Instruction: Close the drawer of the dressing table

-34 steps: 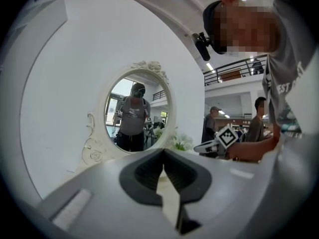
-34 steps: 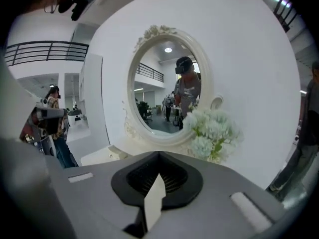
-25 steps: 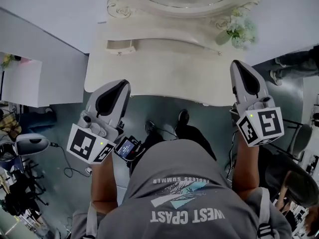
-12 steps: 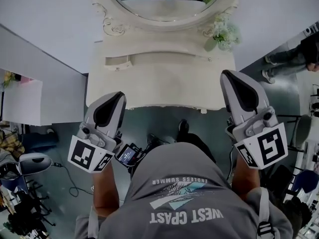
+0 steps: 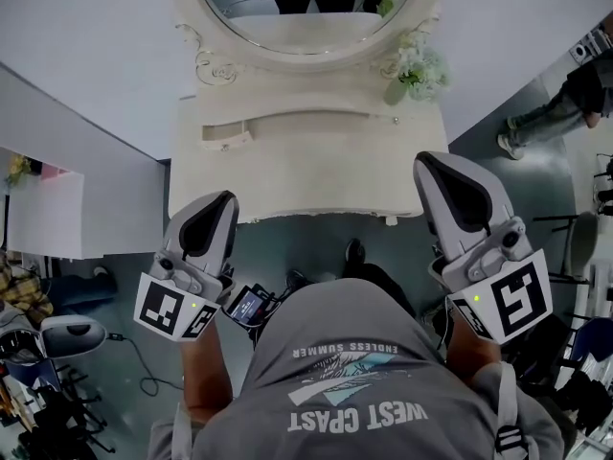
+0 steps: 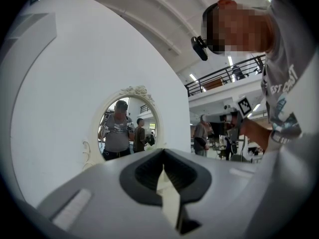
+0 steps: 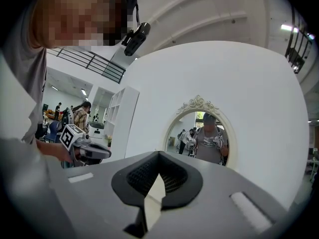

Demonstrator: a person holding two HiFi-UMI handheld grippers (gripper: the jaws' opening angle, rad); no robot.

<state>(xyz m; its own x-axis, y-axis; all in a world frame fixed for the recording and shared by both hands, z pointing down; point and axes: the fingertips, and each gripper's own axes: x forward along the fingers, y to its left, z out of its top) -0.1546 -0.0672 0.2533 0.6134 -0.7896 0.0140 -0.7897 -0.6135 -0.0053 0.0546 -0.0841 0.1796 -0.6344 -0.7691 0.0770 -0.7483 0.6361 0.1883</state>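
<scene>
Surface (image 5: 316,171) seen from above, drawer hidden beneath | drawer judged light, rigid, free-sliding; to be pushed flat at its front | left gripper (image 6: 163,163), right gripper (image 7: 158,168): fingers clenched, empty.

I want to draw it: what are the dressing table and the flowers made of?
The dressing table looks like wood painted matt cream: even pale colour, carved curly scrolls by the mirror. It could be moulded plastic instead. The flowers are pale with green leaves, maybe fabric or plastic, maybe real; too small to tell.
</scene>
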